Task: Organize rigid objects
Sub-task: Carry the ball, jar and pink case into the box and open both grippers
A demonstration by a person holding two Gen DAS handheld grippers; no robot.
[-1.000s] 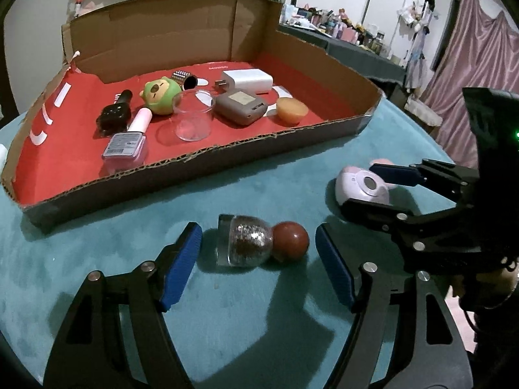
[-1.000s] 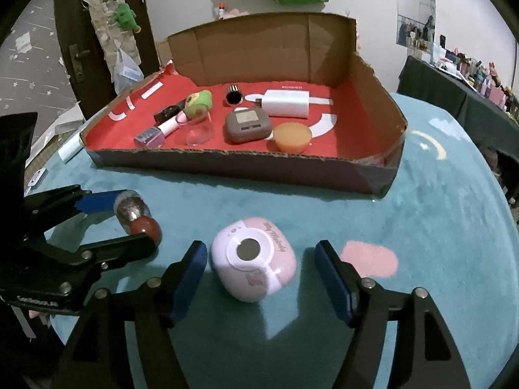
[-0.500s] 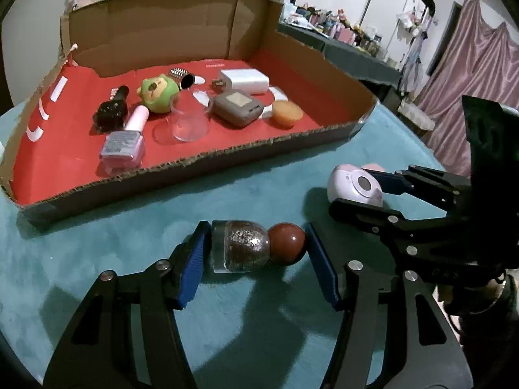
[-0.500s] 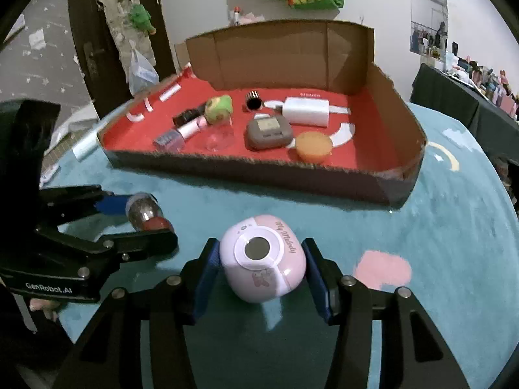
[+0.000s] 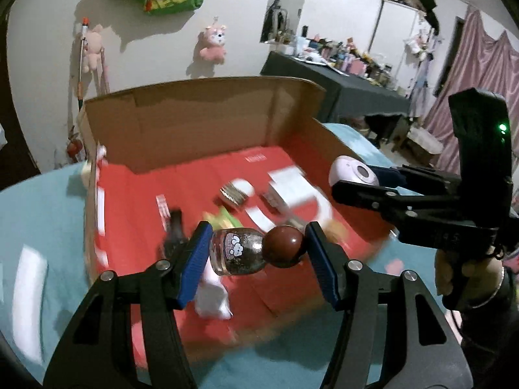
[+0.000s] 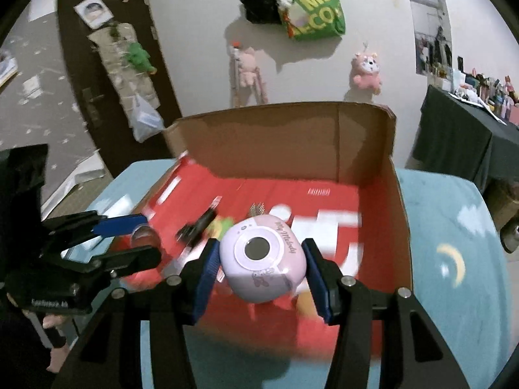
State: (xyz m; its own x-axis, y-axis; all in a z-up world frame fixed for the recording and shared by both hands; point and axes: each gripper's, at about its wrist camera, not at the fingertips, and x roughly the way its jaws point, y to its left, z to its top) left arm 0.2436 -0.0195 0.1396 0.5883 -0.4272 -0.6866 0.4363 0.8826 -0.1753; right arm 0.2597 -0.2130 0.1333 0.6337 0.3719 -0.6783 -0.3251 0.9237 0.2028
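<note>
Two last pieces in the air, box waiting below.

The left gripper (image 5: 258,253) clamps one glitter bottle (image 5: 238,250) endwise; the right gripper (image 6: 258,267) squeezes one pink case (image 6: 262,261). Both hang above the red-floored cardboard box (image 6: 285,139), not yet released. Several blurred items lie inside, too smeared to count.

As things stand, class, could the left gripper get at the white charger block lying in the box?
Probably not yet: the left gripper is shut on the glitter nail polish bottle, so it must release that before reaching the blurred charger block.
</note>
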